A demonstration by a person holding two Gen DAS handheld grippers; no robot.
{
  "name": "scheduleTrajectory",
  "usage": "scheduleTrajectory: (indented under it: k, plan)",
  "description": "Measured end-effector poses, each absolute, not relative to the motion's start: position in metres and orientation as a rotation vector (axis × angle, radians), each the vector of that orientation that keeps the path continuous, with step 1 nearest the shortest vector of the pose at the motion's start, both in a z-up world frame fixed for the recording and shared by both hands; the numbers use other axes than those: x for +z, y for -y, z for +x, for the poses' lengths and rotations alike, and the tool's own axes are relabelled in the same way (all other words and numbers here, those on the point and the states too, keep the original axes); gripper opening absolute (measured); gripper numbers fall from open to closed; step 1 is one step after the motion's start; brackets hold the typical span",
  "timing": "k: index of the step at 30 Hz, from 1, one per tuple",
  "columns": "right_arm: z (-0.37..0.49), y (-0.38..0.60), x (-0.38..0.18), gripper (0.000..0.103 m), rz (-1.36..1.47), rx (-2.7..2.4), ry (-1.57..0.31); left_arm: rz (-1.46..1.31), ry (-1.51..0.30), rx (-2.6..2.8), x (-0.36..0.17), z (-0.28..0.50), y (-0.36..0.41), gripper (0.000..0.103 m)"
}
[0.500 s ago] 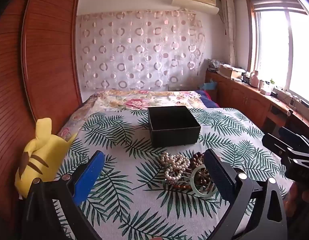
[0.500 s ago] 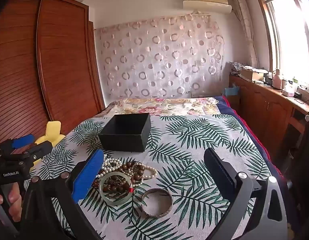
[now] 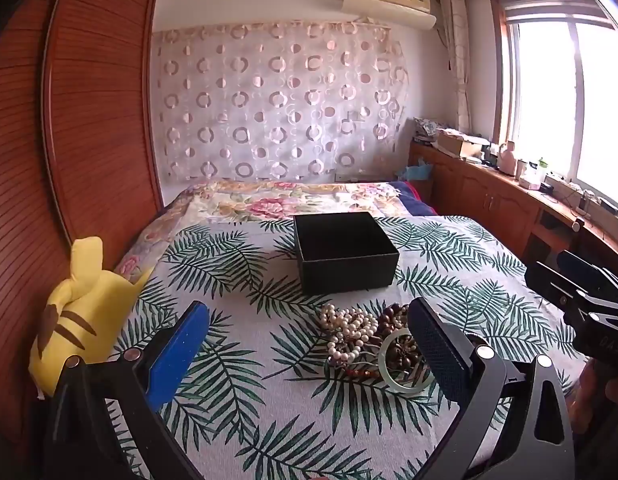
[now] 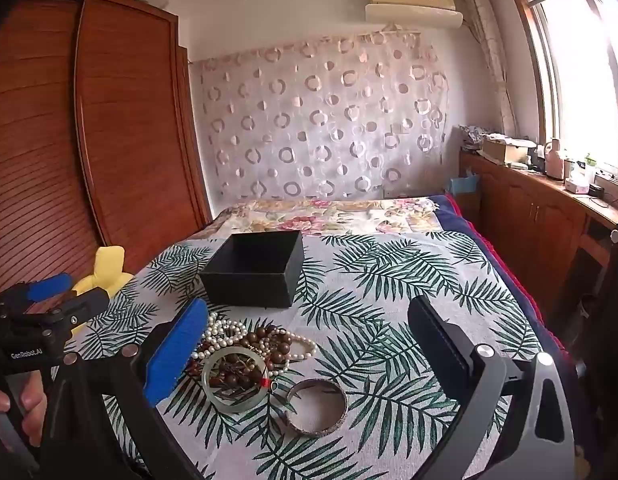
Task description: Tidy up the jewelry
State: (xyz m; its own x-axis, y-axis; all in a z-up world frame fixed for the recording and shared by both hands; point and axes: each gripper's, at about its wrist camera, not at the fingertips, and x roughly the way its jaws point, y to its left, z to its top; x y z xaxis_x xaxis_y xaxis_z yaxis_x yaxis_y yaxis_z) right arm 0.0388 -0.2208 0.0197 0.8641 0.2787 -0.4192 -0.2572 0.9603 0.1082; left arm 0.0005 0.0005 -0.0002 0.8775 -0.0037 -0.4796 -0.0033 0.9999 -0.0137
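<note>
Left wrist view is showing a square black box [image 3: 343, 254] sitting open-topped on the leaf-print bedspread [image 3: 237, 360], nothing visible inside; the left gripper [image 3: 309, 344] is hovering with jaws wide and empty over the heaped jewelry [image 3: 369, 340] just before it.

Right wrist view is showing the right gripper [image 4: 309, 344], jaws likewise spread, above pearl strands [image 4: 225, 330], brown wooden beads [image 4: 275, 340], a smooth pale green bangle [image 4: 233, 400] and a textured metal bangle [image 4: 317, 406].

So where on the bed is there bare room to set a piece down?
Free: the leaf-print cover to the right of the black box and the metal bangle, out to the bed edge, and between the yellow plush and the box. Crowded: the bead pile just in front of the box.
</note>
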Motion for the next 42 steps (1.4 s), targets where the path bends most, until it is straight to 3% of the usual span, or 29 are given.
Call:
scheduleTrajectory:
  k: [42]
  plan:
    - [0.032, 0.206, 0.039, 0.101, 0.051, 0.287, -0.438, -0.015, -0.479, -0.011, 0.014, -0.006, 0.005, 0.096]
